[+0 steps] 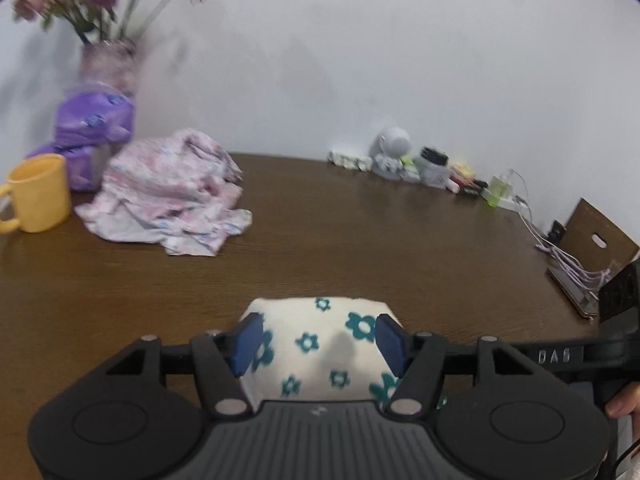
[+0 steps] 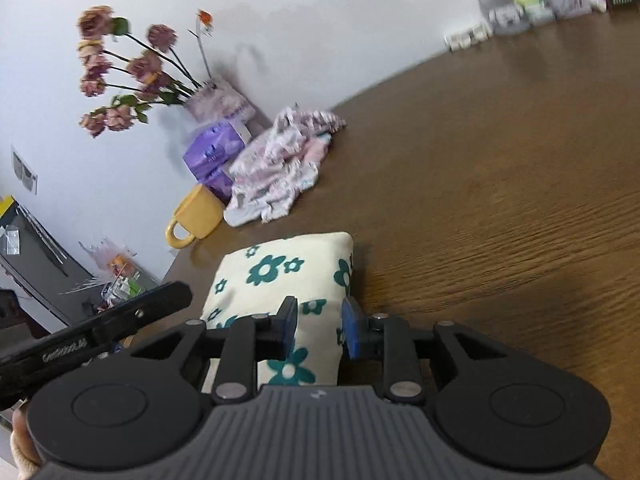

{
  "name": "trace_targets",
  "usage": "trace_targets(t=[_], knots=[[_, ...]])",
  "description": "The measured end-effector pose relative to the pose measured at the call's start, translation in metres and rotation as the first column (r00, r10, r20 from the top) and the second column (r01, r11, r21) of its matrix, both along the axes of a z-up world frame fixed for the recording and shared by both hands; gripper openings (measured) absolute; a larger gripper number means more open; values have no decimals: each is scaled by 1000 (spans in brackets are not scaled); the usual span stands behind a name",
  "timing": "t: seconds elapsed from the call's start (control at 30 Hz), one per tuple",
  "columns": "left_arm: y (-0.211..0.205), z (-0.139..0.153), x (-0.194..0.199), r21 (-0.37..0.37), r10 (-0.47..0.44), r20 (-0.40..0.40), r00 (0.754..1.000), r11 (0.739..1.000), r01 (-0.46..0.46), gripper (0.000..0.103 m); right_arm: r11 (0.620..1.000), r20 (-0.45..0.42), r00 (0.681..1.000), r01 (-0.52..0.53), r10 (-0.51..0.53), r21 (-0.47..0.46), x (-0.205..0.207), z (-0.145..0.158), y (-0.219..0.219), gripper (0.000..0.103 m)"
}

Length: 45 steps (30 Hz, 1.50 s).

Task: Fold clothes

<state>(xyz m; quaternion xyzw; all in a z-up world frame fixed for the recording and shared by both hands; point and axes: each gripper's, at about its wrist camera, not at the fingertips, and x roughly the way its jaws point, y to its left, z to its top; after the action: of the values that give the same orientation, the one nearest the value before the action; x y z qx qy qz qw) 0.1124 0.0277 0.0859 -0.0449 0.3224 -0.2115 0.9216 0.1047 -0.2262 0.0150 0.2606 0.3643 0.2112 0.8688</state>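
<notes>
A folded cream cloth with teal flowers [image 1: 312, 320] lies on the brown table [image 1: 360, 240] right below both grippers. My left gripper [image 1: 321, 344] is open wide, its blue pads [image 1: 248, 344] standing over the cloth's two sides. In the right wrist view the same cloth [image 2: 276, 268] runs away from me. My right gripper [image 2: 320, 330] has its jaws part-way apart, with the cloth's right edge between them and no pinch creases showing. A crumpled pink patterned garment [image 1: 172, 196] [image 2: 284, 160] sits further back on the left.
A yellow mug [image 1: 38, 192], a purple pack [image 1: 92, 128] and a vase of flowers [image 1: 108, 60] stand at the back left. Small items [image 1: 432, 168] line the wall. Cables and a phone [image 1: 572, 276] lie at the right edge by a brown bag [image 1: 596, 236].
</notes>
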Motion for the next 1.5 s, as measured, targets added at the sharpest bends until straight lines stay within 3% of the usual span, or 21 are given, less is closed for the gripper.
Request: trace_targets(t=[0.17, 0.27, 0.4, 0.57, 0.6, 0.67, 0.77, 0.9, 1.07, 1.2, 1.27, 1.3, 1.37, 1.5], knots=[[-18, 9, 30, 59, -136, -16, 991, 989, 136, 62, 999, -63, 997, -38, 40, 34, 7, -6, -1, 27], [-42, 11, 49, 127, -265, -72, 962, 954, 272, 62, 997, -86, 994, -59, 64, 54, 4, -8, -4, 27], [-69, 4, 73, 167, -338, -164, 927, 916, 364, 62, 994, -88, 991, -99, 104, 50, -1, -5, -1, 25], [-81, -10, 90, 169, -340, -268, 901, 904, 392, 59, 993, -78, 990, -112, 114, 26, -6, -1, 0, 21], [-82, -12, 92, 168, -341, -288, 895, 902, 398, 58, 993, -80, 990, -111, 112, 28, -6, -1, -1, 21], [-83, -16, 94, 174, -349, -321, 880, 892, 417, 36, 994, -83, 990, -108, 111, 35, -7, -3, -2, 18], [-84, -17, 93, 200, -353, -334, 874, 879, 432, 23, 993, -75, 991, -110, 112, 33, -7, -3, 0, 8], [-77, -16, 87, 200, -324, -322, 889, 895, 399, 18, 995, -51, 993, -103, 103, 6, -13, 0, 0, 1], [-61, -12, 67, 168, -301, -307, 903, 916, 363, 18, 993, -56, 991, -121, 121, -7, -15, 2, -1, 1], [-32, -14, 57, 121, -216, -352, 911, 954, 273, 19, 991, -73, 989, -128, 126, -27, -6, 9, -5, 7], [-18, -14, 55, 72, -182, -378, 908, 972, 225, 22, 989, -108, 983, -148, 146, -10, 1, 11, -7, 9], [-13, -13, 55, 45, -178, -392, 902, 976, 213, 25, 986, -134, 977, -165, 165, 8, 4, 11, -5, 16], [-12, -12, 60, 3, -202, -420, 885, 975, 224, 48, 979, -181, 962, -202, 206, 43, 8, 8, 0, 28], [-31, -14, 68, 75, -252, -452, 856, 945, 317, 47, 973, -235, 945, -227, 227, 27, 13, 5, 16, 30]])
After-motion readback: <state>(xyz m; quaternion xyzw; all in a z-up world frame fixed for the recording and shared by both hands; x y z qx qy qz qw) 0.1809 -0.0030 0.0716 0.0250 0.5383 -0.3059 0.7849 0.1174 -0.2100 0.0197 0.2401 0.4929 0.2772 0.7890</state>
